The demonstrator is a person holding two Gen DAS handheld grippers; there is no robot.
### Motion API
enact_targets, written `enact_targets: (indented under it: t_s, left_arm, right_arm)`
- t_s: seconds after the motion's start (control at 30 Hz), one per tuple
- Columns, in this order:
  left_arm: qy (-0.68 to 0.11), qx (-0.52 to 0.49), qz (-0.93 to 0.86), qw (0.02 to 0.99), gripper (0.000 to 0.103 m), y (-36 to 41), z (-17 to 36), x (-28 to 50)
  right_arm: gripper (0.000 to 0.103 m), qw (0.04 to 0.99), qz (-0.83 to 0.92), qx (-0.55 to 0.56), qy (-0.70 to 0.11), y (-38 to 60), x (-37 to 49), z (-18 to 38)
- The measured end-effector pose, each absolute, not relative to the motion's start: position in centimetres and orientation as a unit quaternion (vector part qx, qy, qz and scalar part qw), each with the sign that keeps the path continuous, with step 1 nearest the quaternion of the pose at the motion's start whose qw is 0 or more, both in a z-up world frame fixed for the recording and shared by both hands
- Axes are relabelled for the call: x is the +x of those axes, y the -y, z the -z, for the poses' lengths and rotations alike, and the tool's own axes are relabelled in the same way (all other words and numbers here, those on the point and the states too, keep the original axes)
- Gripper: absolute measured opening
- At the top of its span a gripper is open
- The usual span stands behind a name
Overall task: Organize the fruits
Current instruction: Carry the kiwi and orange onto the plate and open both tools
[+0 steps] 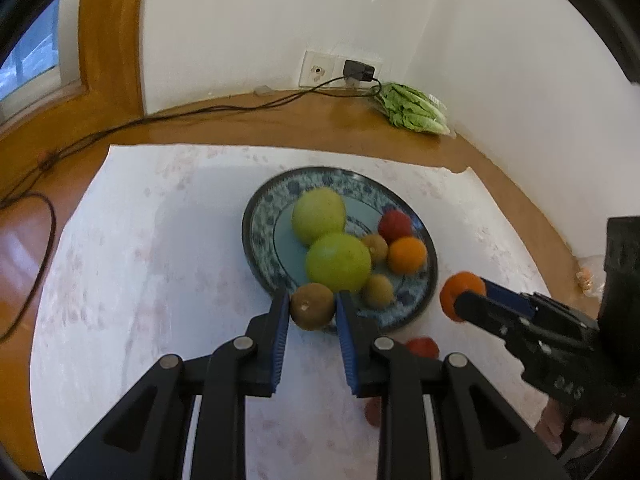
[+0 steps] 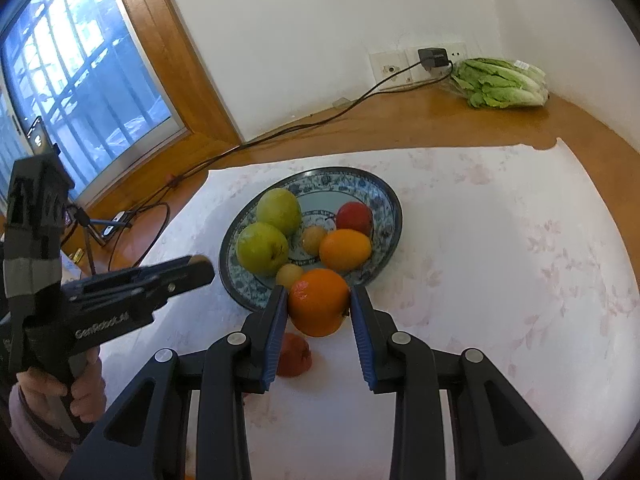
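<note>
We find left gripper [image 1: 312, 306] with jaws clenched on kiwi [image 1: 312, 306], held over near rim of plate [image 1: 256, 240]. Right gripper [image 2: 319, 302] has jaws clenched on orange [image 2: 319, 302], likewise at near rim. Plate lies straight ahead of both. We judge both fruits ready for release. Open room: plate's far-right floor; left side taken by two green apples [image 1: 338, 264]. Red fruit [image 2: 294, 354] lies on surface under right jaws, off plate, nearer right hand. Risk: rolling off rim.
</note>
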State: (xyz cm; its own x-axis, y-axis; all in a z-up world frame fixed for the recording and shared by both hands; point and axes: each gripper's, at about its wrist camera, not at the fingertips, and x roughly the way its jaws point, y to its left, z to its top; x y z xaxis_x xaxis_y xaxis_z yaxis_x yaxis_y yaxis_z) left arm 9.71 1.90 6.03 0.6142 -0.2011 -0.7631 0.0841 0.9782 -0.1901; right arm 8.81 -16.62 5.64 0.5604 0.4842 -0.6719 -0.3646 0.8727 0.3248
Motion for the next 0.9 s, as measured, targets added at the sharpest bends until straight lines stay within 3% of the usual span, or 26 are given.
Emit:
enact_targets:
  t_s: [0.57,0.9]
  left_arm:
    - [-0.398,-0.057,0.068,0.913,0.025,-2.4,-5.2,12.5]
    - [-0.417,-0.051,0.051,0.906,0.025,-2.7,-4.1,13.0]
  right_arm:
    - [0.033,0.884,-0.242,0.065,-0.396,15.8,9.8,-4.4]
    - [0.033,0.885,-0.245,0.058,-0.393,15.2,10.0,-4.4]
